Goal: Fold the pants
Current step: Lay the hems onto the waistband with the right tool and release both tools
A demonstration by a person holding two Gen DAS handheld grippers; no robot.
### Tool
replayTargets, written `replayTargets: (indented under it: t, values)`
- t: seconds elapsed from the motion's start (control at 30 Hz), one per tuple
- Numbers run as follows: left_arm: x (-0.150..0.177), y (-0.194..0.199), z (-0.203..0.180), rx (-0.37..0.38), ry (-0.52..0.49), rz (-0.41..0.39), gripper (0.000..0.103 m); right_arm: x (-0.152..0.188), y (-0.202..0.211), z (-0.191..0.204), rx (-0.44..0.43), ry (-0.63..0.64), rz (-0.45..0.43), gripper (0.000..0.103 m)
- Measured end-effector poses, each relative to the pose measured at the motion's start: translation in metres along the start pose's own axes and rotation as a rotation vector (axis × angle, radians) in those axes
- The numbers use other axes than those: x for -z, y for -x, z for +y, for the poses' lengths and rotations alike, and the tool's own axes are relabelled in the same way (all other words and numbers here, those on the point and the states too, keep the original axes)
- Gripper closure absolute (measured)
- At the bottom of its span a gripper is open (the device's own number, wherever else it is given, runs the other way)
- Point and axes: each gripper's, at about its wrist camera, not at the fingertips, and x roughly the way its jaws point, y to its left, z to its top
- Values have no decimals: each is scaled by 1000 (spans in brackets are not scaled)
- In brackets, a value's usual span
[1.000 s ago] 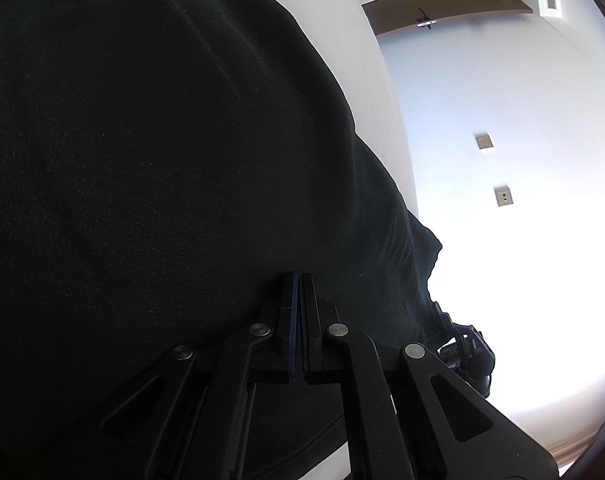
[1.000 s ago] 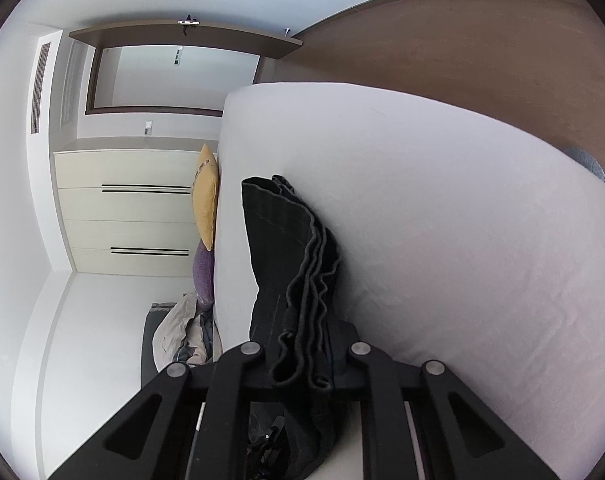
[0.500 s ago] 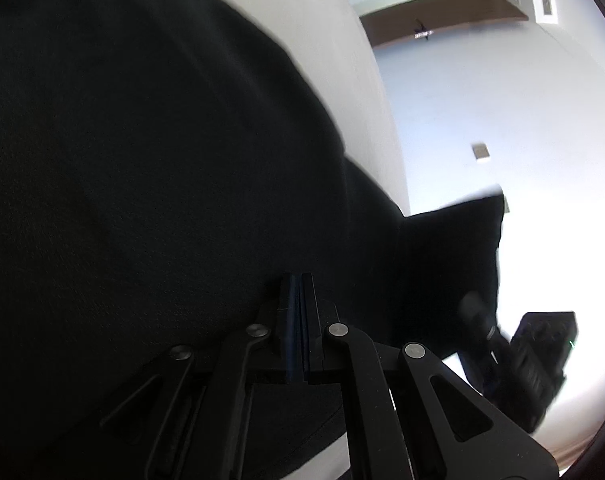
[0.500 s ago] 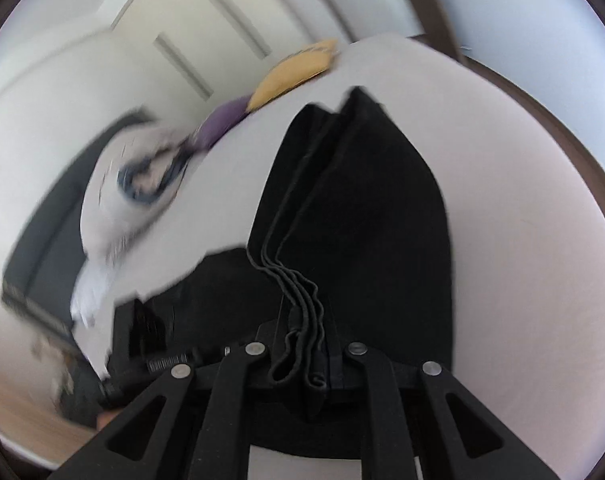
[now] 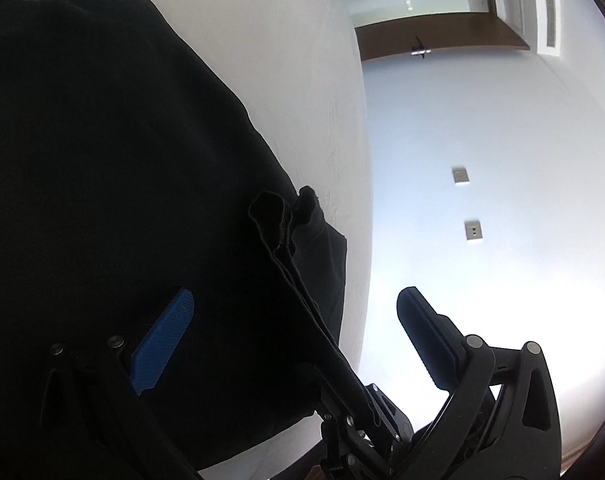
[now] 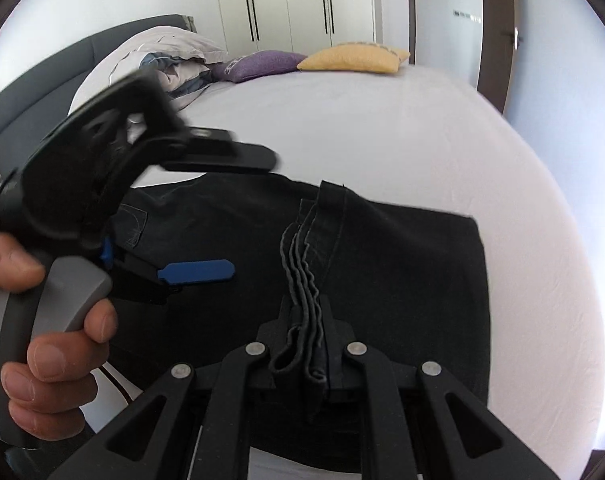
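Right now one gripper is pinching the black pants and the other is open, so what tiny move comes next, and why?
Probably open the right gripper and let go. It is shut on a bunched edge of the black pants, which already lie folded across the bed. The left gripper is open with nothing between its fingers, so only the right one holds the cloth up.

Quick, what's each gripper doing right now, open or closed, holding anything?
Left gripper: open, holding nothing.
Right gripper: closed on the bunched edge of the black pants.
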Motion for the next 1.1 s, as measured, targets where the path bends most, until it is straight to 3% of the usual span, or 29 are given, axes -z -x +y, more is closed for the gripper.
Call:
replayTargets:
  t: [0.2,0.27,0.33,0.53,0.63,0.83,1.1]
  values:
    - [-12,-19,-8,-72,-21,51,4,2,6,22,59,113,-46,92]
    - [-16,-26,-16,-96,-57,80,25,5,6,26,56,129,-49,92]
    - [-17,-37,-23,-137,-92,128,64,5,6,28,52,134,-47,92]
    - [-20,-49,-38,-189,-166,176,90,7,13,38,48,172,-61,92]
    - [-23,-41,-48,-203,-228,188,96,6,14,49,37,199,-64,92]
    - [-45,-13,-62,-289,-364,202,97,-6,11,87,-5,266,-82,91]
    - [-86,23,-39,-401,-409,215,97,-19,-19,149,-73,337,-54,91]
